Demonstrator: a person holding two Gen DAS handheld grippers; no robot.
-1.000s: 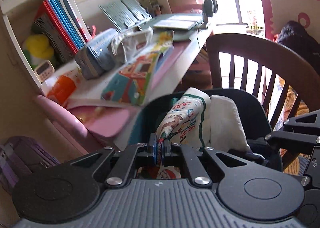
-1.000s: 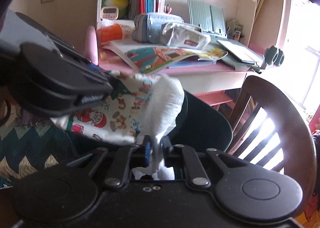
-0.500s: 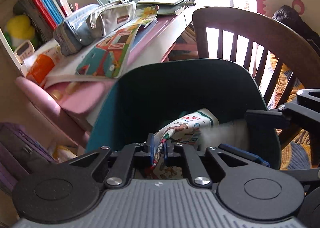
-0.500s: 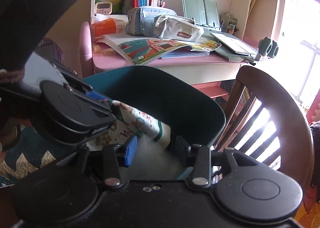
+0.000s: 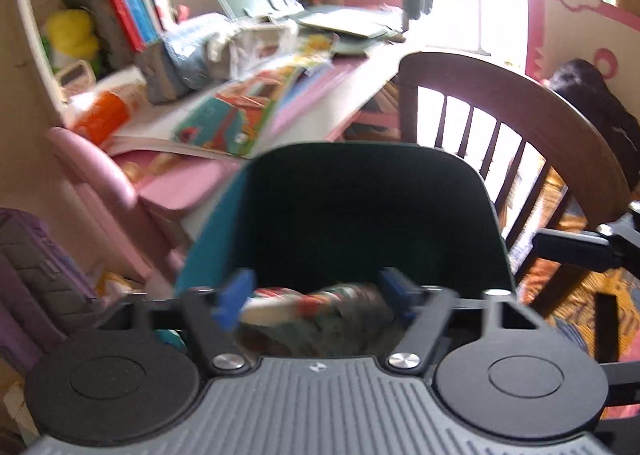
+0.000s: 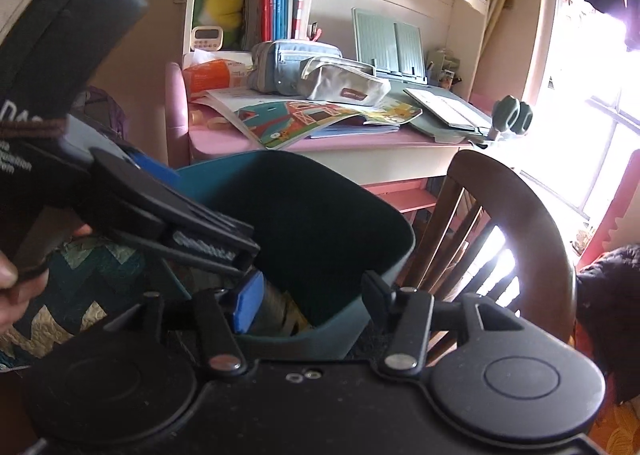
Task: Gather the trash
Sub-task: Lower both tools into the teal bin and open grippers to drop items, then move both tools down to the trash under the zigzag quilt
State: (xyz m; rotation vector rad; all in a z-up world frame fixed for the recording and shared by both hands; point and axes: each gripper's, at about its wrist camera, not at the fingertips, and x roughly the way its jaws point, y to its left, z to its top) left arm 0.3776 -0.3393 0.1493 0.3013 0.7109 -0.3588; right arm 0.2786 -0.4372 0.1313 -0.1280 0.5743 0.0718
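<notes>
Lying down inside my teal bin, the printed diaper (blurred) touches neither gripper; my left gripper and right gripper are both opening above it, beside the pink desk.

Trash item: a rolled bundle, white with a colourful cartoon print in red and green, blurred in the left wrist view.
Pose: it lies roughly crosswise, low inside the bin, free of any grip.
Bin: a dark teal plastic bin with rounded corners and an open top, its inside deep in shadow.
Bin position: it stands upright on the floor, just in front of the pink table, beside a wooden chair.
Right wrist view: only a patterned scrap of the bundle shows at the bottom of the bin.
</notes>
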